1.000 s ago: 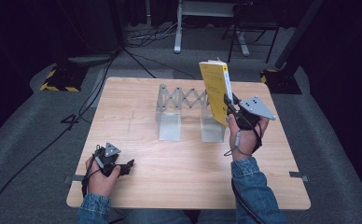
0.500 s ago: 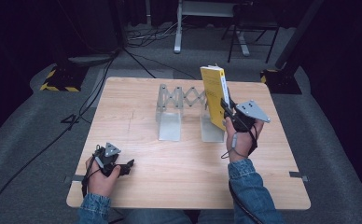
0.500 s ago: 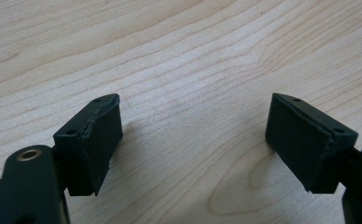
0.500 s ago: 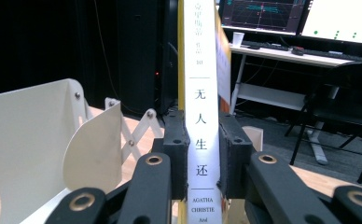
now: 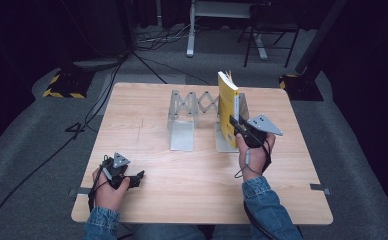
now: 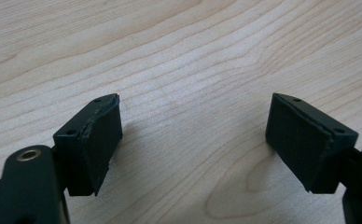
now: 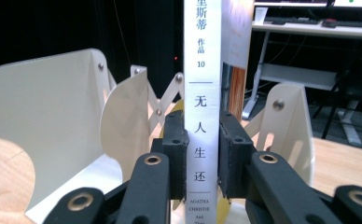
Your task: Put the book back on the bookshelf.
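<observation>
Dark floor, grey carpet and trailing cables surround a pale wooden table (image 5: 147, 130) whose top shows long, wavy grain with a knot-like swirl in the left gripper view. Behind it stand a white desk frame (image 5: 192, 30) and black-and-yellow striped blocks (image 5: 57, 86).

On the table's far half sits an expanding metal book rack (image 5: 182, 125) — smooth off-white plates with rounded tops, joined by a riveted scissor lattice. At its right end a book (image 5: 227, 107) stands upright, yellow cover facing left, held just at the rack's right-hand plate; whether its lower edge rests on the base I cannot tell.

The right gripper (image 5: 238, 125) clamps this book by the spine, black jaws pressed flat against both covers. In the right gripper view the white spine (image 7: 201, 93) reads "作品 10", then "无人生还", and at the bottom "AGATHA CHRISTIE" with "And Then" partly cut off.

The left gripper (image 5: 134, 178) lies near the table's front left corner — jaws spread wide, nothing between them, the blocky, matte pads (image 6: 100, 140) close above bare wood. A grey three-cornered plate tops each gripper, and denim sleeves (image 5: 262, 200) cover both forearms.
</observation>
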Demonstrator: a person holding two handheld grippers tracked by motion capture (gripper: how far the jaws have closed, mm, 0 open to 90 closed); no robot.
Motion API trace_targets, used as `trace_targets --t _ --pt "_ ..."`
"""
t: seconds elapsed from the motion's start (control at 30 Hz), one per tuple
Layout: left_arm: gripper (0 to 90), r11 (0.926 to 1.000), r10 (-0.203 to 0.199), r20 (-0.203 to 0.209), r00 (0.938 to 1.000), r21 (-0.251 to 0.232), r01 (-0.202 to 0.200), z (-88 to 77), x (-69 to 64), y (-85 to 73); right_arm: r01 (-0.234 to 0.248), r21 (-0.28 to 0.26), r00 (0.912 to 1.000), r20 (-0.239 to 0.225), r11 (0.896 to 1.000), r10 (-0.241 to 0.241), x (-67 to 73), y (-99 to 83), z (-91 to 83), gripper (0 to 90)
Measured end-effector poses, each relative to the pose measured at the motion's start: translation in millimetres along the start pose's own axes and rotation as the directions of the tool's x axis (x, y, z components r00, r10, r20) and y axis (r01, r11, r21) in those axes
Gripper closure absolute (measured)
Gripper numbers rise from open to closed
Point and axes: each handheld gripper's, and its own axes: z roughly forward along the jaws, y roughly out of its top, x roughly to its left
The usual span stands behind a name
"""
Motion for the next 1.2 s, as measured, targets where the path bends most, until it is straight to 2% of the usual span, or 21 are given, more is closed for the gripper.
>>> trace_targets --t 0.1,0.23,0.53,0.83,0.93,1.2 --pt "19.1 1.0 0.0 0.0 1.0 0.0 0.0 0.0 0.0 0.0 0.001 0.002 1.0 -0.004 1.0 -0.001 0.8 -3.4 0.6 75.6" --pt "19.1 1.0 0.0 0.0 1.0 0.0 0.0 0.0 0.0 0.0 0.009 0.041 0.9998 -0.017 0.999 -0.008 4.2 -12.1 3.9 74.9" --pt "19.1 1.0 0.001 0.0 1.0 0.001 -0.001 -0.1 0.1 0.0 0.017 0.086 0.9993 -0.033 0.996 -0.014 9.0 -23.6 9.2 74.1" --pt "18.8 1.0 -0.001 0.0 1.0 0.003 0.001 0.3 -0.3 0.3 0.02 0.093 0.9985 -0.052 0.995 -0.015 14.3 -31.7 13.1 72.0" --pt "18.8 1.0 0.001 -0.003 1.0 0.004 -0.001 0.2 -0.2 0.4 0.023 0.097 0.9983 -0.056 0.995 -0.018 17.9 -41.4 17.9 70.5" --pt "18.3 1.0 -0.008 0.003 1.0 0.001 0.008 0.9 -0.9 0.5 0.031 0.09 0.9978 -0.061 0.995 -0.025 17.8 -42.5 19.8 69.9"
